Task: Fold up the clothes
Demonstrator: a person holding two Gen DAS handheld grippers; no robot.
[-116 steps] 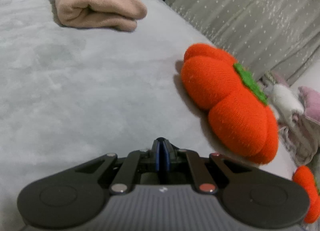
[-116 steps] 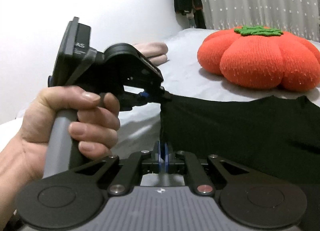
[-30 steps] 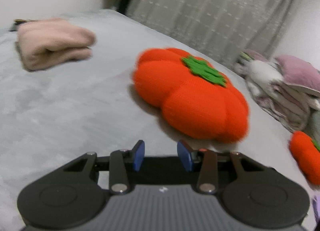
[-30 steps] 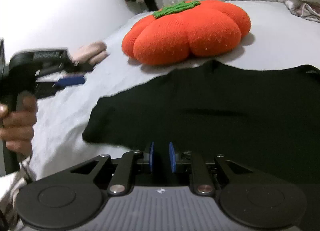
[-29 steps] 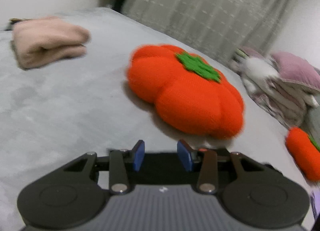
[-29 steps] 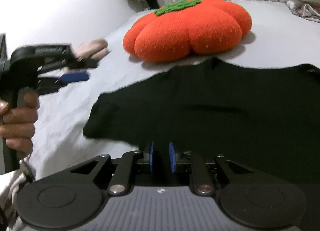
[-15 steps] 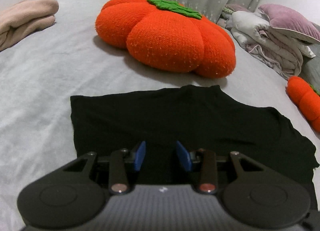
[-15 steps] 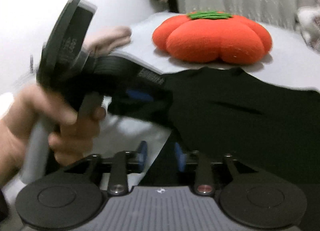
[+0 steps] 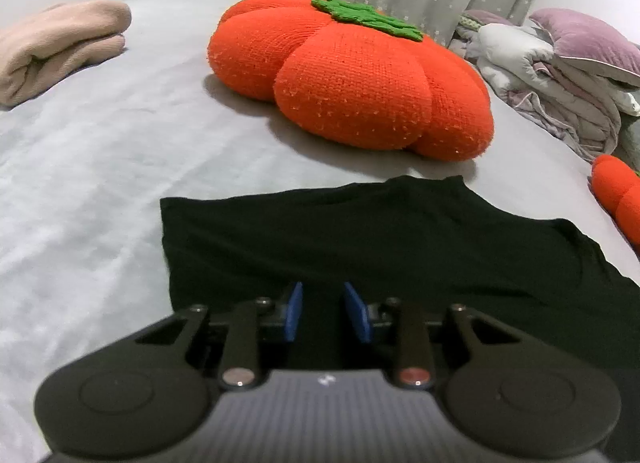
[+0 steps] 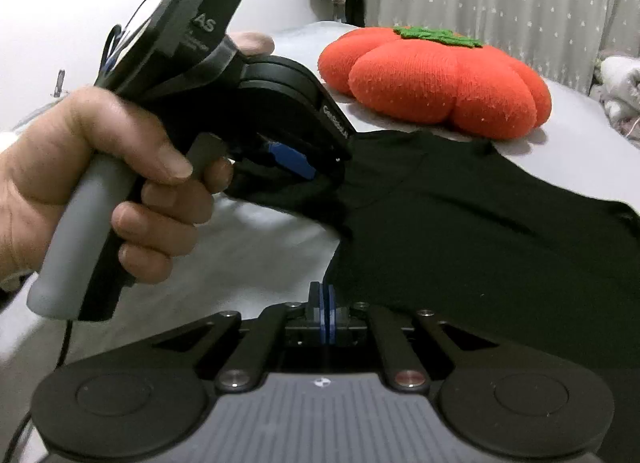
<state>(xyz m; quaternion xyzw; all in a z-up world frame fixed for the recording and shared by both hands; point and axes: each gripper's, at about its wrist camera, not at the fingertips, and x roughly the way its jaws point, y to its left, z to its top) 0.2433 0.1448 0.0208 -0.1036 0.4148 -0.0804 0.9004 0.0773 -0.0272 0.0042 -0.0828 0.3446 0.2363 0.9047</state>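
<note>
The right gripper has its blue fingers pressed together at the near edge of the black garment; whether cloth is pinched between them cannot be told. They have just been closing. The left gripper, held in the person's left hand, has its fingers a narrow gap apart, with black fabric showing in the gap and the pads not pressing on it; they too have just been closing. The garment lies spread on the grey bed, just in front of the large orange pumpkin cushion. A folded pink garment rests well to the left of the cushion. Half a second ago the right fingers stood clearly apart and the left ones a little wider; the garment's place below the cushion is unchanged
</note>
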